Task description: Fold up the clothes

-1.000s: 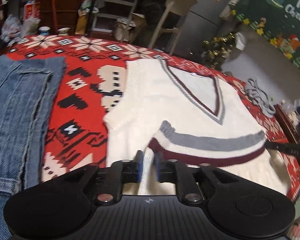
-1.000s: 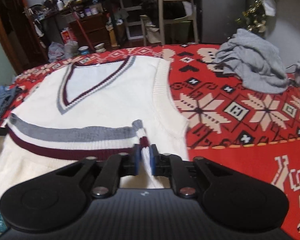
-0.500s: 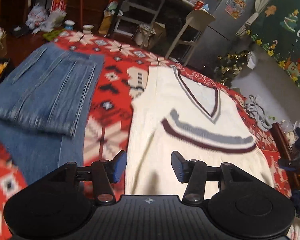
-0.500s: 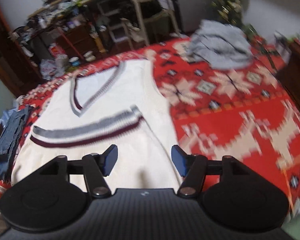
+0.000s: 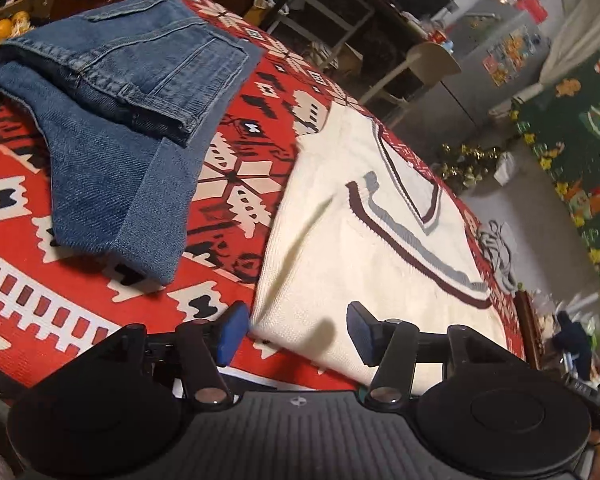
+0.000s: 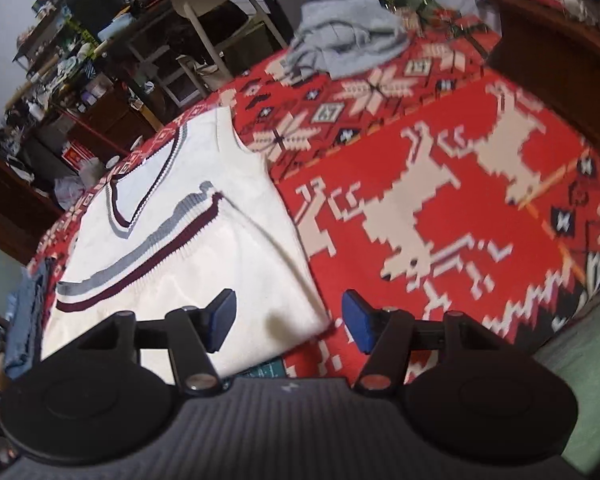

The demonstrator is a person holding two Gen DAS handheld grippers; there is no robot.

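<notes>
left claw [image 5: 294, 330] opening, empty | right claw [image 6: 286, 322] wide, empty | each frames a near corner of cream vest [image 5: 364, 264], likely to regrip for next fold

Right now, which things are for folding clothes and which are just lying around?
For the folding:
white vest, bottom folded up
folded jeans
grey garment, crumpled
left tongs, opening, empty
right tongs, open, empty

Just lying around:
red patterned cloth
chair
</notes>
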